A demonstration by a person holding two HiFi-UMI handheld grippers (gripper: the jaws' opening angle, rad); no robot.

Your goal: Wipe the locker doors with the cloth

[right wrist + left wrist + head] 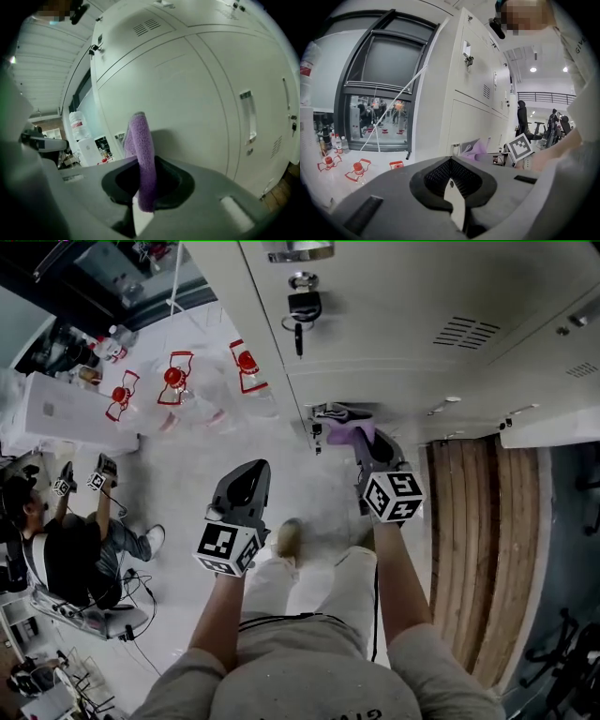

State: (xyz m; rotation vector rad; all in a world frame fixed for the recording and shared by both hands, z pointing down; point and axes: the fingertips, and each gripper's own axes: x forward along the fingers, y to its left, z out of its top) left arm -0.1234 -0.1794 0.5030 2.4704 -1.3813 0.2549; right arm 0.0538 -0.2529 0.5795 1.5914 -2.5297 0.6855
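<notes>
**Purple cloth at the foot of the lockers, clamped in your right jaws**

The pale locker doors (394, 343) fill the top of the head view and the whole background of your right gripper view. Below them lies the light floor (187, 484), with a band of wooden boards (469, 549) to your right. A seated person (70, 549) is well off to your left, and plastic bottles with red labels (176, 381) lie on the floor near the locker's side.

Your right gripper (366, 442) is held low by the corner of the lockers, its jaws clenched on the purple cloth (349, 432). The cloth stands up between them and its top fold is very near the door. Whether it touches can't be made out.

Your left gripper (246, 486) hangs over the floor, apart from the doors, jaws together with nothing between them.

A key (300, 320) hangs from a lock higher up.
</notes>
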